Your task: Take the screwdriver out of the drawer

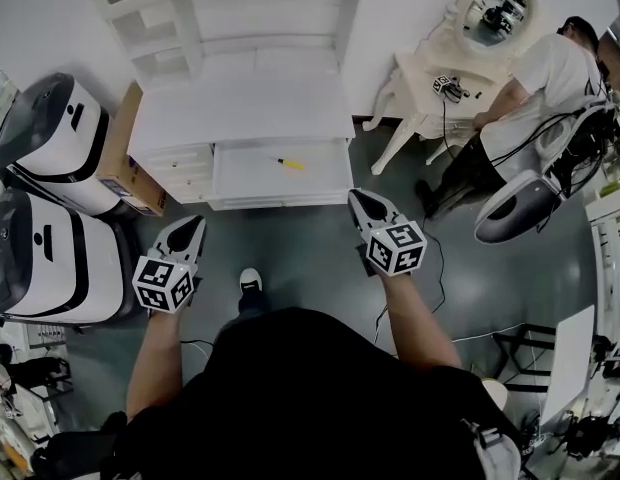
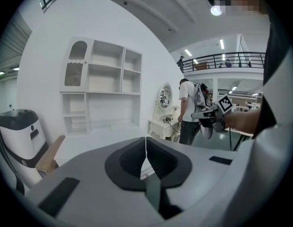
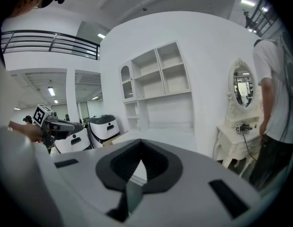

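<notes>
Your left hand-held gripper (image 1: pixel 196 222) and right hand-held gripper (image 1: pixel 356 196) are both out in front of you over the floor, just short of the open drawer (image 1: pixel 240 171), not touching it. Each one's own view shows its jaws pressed together with nothing between them, so both are closed and empty. The screwdriver (image 1: pixel 289 164), yellow handle, is lying loose in the drawer, a bit right of its middle and toward the far side, well apart from either tip; it sits closer to your right one than your left. The drawer is pulled out from under the white worktop (image 1: pixel 240 108), with open shelves (image 1: pixel 260 18) standing on the far part of it. To the left of the drawer unit there's a cardboard box (image 1: pixel 120 163) leaning against it, and past that a white-and-black machine (image 1: pixel 50 138) with a second one nearer you. Far right, another person (image 1: pixel 550 78) in a white shirt is at a vanity with an oval mirror (image 1: pixel 498 8).
</notes>
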Motion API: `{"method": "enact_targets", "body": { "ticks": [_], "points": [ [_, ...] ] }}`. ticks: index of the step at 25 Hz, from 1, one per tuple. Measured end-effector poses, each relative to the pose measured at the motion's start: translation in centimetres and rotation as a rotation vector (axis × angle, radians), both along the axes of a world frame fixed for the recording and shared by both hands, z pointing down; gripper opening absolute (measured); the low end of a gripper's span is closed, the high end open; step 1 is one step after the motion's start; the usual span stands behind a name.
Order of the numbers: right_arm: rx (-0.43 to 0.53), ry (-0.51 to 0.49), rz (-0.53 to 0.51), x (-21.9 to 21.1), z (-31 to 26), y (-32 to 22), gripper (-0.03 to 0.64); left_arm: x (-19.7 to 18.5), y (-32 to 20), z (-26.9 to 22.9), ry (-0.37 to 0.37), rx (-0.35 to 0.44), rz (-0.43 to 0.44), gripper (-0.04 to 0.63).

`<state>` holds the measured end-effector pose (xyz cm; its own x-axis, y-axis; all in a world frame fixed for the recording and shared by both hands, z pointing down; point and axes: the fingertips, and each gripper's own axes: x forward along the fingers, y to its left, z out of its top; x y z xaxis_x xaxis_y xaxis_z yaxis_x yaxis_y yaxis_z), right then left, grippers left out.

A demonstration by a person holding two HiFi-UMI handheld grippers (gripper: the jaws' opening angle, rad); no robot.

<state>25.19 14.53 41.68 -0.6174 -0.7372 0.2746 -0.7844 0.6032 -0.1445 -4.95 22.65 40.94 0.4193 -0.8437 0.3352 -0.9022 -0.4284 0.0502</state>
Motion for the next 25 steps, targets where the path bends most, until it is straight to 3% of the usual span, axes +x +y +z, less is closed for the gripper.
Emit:
{"method": "enact_targets", "body": {
  "ticks": [25],
  "points": [
    [-0.009,0.079,0.126,-11.1,-0.9,-17.3,0.012,-12.1,-21.7,0.3,0.061,-0.007,0.126,0.021]
  ]
}}
